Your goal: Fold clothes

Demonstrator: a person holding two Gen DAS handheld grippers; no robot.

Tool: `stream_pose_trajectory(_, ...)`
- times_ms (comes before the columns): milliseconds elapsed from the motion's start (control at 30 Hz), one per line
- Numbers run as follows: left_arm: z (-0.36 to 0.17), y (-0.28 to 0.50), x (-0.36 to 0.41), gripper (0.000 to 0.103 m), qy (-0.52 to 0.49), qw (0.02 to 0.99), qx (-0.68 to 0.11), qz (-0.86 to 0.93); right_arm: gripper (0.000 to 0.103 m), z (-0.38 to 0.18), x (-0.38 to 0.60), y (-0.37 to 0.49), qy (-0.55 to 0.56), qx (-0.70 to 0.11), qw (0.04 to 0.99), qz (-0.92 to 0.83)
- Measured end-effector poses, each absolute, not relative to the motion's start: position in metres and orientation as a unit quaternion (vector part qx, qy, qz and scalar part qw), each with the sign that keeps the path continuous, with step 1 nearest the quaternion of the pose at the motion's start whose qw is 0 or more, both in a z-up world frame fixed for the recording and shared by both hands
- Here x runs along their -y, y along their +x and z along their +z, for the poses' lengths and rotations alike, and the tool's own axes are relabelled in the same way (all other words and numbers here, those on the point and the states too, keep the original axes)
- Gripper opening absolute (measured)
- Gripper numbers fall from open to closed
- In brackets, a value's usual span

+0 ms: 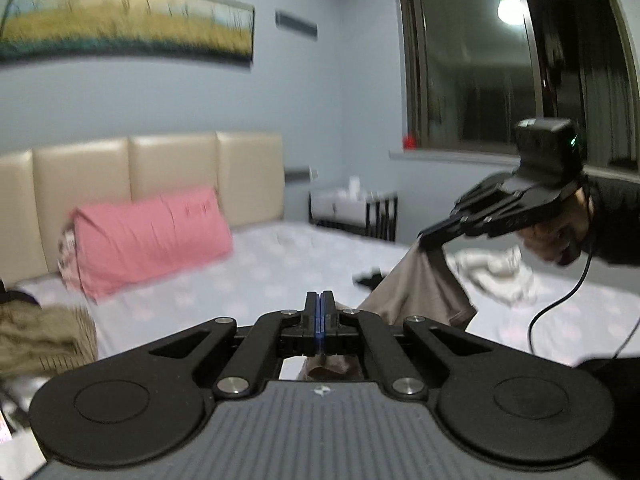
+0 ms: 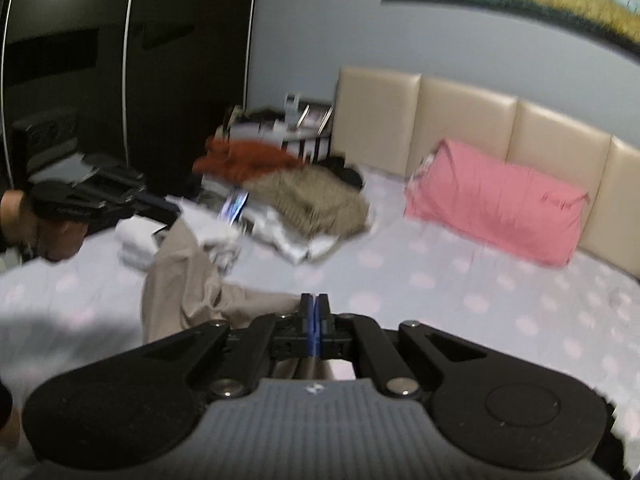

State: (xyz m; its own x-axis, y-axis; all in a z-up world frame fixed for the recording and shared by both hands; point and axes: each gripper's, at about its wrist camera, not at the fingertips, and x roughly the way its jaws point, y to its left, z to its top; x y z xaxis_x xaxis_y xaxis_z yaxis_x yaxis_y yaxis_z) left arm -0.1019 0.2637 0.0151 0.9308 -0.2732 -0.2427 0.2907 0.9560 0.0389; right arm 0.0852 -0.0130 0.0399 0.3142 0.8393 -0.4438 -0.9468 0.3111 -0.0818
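A beige garment [image 1: 420,288] hangs in the air above the bed, stretched between both grippers. My left gripper [image 1: 320,300] is shut on one end of it; the cloth bunches just behind the fingers. In the left wrist view my right gripper [image 1: 430,240] is shut on the other end, held higher at the right. In the right wrist view my right gripper [image 2: 314,304] is shut on the beige garment [image 2: 188,276], which runs left to my left gripper [image 2: 168,210].
The bed [image 1: 280,272] has a pale dotted sheet, a pink pillow [image 1: 152,240] against the beige headboard [image 1: 172,172], white clothes [image 1: 500,272], and a brown and orange clothes pile [image 2: 304,196]. A bedside table [image 1: 356,208] stands under the window; a dark wardrobe [image 2: 120,60] is at the left.
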Motion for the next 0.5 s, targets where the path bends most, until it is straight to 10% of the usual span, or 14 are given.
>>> stream_pose_trajectory(233, -0.046, -0.013, -0.270, 0.000, 0.007, 0.959, -0.280, -0.045, 0.001, 0.021, -0.016, 0.148, -0.149, -0.257, 0.788, 0.539)
stream_pose_trajectory(500, -0.154, 0.036, -0.257, 0.000, 0.051, 0.921, -0.385, -0.039, 0.001, -0.123, -0.093, 0.187, -0.180, -0.382, 0.763, 0.490)
